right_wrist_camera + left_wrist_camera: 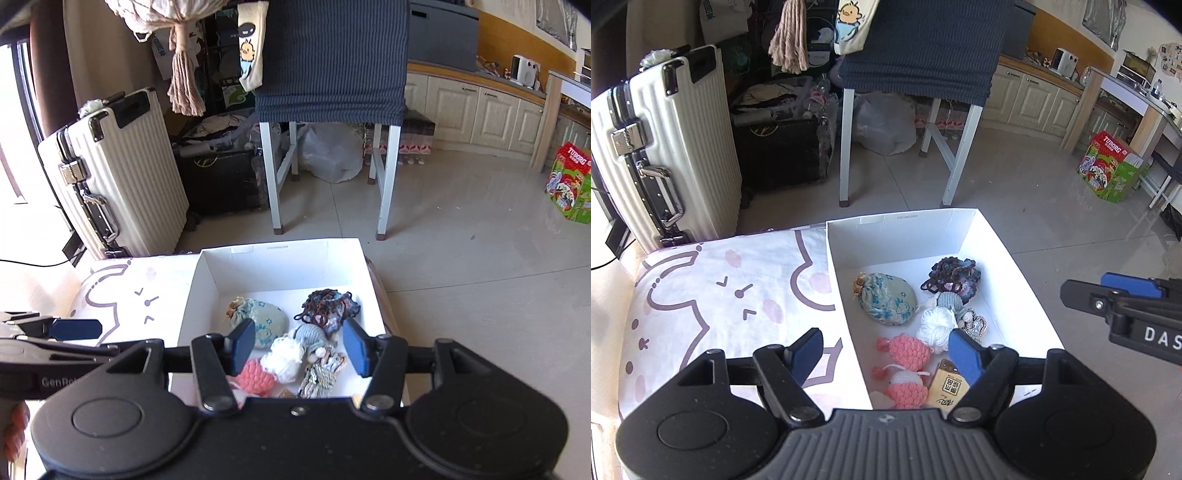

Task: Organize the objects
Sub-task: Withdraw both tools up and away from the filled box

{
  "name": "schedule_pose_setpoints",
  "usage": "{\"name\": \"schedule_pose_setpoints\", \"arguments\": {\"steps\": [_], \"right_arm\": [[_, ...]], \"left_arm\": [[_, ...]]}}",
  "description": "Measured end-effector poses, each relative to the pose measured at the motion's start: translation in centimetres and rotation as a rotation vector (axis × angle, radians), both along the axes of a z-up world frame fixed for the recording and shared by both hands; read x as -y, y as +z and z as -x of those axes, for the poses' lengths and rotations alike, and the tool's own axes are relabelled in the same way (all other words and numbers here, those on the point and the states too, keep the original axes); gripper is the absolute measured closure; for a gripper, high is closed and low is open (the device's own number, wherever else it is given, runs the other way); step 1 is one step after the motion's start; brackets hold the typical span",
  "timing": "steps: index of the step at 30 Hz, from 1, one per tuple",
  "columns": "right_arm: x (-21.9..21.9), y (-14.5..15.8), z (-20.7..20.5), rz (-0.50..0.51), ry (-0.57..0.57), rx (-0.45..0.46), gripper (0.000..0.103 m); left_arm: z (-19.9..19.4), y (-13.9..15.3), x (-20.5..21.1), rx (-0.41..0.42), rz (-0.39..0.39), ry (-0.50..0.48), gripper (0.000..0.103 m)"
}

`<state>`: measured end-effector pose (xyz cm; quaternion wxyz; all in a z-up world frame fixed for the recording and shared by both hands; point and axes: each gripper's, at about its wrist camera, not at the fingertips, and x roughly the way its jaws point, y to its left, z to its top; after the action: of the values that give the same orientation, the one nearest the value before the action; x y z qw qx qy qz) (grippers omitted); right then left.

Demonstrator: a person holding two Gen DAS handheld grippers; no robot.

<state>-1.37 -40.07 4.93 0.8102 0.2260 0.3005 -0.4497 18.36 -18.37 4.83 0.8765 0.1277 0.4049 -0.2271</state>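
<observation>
The left gripper [886,354] tilts steeply down above the near edge of a white box [905,227], jaws well apart and empty; one blue pad [807,354] hangs over the printed cloth [720,288], the other over the box's inside. The right gripper [299,347] is also angled down over the box, its jaws more narrowly parted, nothing between them. In the left wrist view the right gripper juts in from the right edge; in the right wrist view the left one shows at the left edge, with fingers of a hand [16,430] below it.

The box sits on the cloth, at its right side, and holds the small things: a floral pouch [888,299] at the left, a dark yarn bundle [955,275] behind, a grey knit piece [949,299] and white yarn ball [938,325] in the middle, two pink crochet toys [908,350] nearer, and a tan packet [947,387] beside them.

Beyond, a ribbed suitcase [665,147] stands at the left, and a chair [916,66] draped in dark fabric on the tiled floor.
</observation>
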Motion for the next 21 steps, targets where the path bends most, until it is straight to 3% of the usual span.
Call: {"name": "schedule_pose_setpoints", "arguments": {"steps": [12, 17, 21], "right_arm": [[-5.9, 2.2, 2.2, 0.032, 0.005, 0.025, 0.033], [-8.0, 2.1, 3.3, 0.008, 0.002, 0.038, 0.031], [-10.0, 1.9, 4.3, 0.036, 0.005, 0.031, 0.023]], "left_arm": [[4.8, 2.8, -3.4, 0.078, 0.028, -0.044, 0.016], [6.6, 3.1, -5.0, 0.102, 0.011, -0.053, 0.011], [7.9, 2.9, -6.1, 0.112, 0.000, -0.065, 0.009]]}}
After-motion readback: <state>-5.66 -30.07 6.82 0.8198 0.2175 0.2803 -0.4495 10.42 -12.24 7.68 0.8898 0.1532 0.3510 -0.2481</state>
